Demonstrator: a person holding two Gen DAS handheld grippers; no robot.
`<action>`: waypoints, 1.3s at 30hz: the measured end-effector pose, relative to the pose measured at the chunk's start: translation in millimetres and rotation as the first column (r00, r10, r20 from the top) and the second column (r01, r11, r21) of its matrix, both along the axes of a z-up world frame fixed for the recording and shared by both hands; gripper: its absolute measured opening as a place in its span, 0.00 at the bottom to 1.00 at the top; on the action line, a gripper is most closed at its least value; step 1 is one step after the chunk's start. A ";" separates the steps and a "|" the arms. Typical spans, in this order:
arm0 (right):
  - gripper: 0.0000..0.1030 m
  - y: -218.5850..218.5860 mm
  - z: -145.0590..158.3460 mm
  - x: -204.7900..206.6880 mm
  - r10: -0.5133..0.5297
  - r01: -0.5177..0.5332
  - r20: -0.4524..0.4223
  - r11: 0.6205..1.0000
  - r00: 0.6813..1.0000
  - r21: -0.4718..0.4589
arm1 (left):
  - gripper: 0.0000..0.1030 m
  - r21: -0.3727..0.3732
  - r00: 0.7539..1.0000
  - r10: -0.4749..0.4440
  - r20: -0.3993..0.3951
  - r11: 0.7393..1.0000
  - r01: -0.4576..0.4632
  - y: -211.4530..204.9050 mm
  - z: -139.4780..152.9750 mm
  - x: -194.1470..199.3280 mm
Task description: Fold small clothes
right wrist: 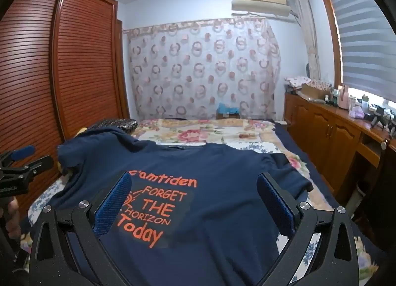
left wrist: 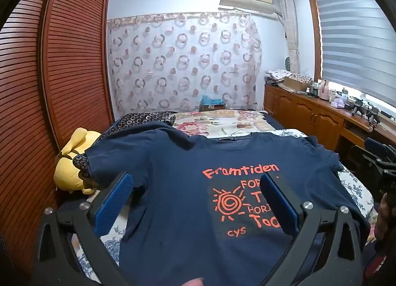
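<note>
A yellow plush toy (left wrist: 71, 162) slumps against the slatted wooden wardrobe (left wrist: 57, 68). Beside it, a soft navy T-shirt (left wrist: 178, 187) with orange print lies spread flat, front up, on the floral quilted bed (left wrist: 222, 120). The left gripper (left wrist: 198, 187) and right gripper (right wrist: 194, 187), blue ribbed pads, hover spread wide above it, pinching nothing.

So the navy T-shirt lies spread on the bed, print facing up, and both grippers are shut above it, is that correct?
Not quite: the left gripper and right gripper are both open, as each wrist view shows. The navy T-shirt does lie spread on the bed, print up.
</note>
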State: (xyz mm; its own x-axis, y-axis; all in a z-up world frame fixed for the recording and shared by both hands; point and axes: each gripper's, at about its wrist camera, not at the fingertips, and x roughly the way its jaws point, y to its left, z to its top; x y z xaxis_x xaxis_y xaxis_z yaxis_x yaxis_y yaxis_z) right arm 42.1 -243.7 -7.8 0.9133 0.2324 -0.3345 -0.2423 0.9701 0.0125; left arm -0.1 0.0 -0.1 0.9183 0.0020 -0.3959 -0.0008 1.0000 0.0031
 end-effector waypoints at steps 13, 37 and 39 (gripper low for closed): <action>1.00 1.9 1.3 -1.9 0.002 -0.002 -0.008 1.000 1.000 0.000 | 1.00 -0.007 1.000 0.000 -0.003 1.000 0.000 -0.4 0.1 0.1; 1.00 3.8 1.5 -3.6 0.003 -0.003 -0.004 1.000 1.000 -0.001 | 1.00 -0.008 1.000 0.000 -0.003 1.000 0.000 -2.8 2.8 -3.2; 1.00 4.1 1.4 -3.8 0.002 -0.002 -0.004 1.000 1.000 -0.002 | 1.00 -0.009 1.000 0.000 -0.003 1.000 0.000 -2.8 2.8 -3.3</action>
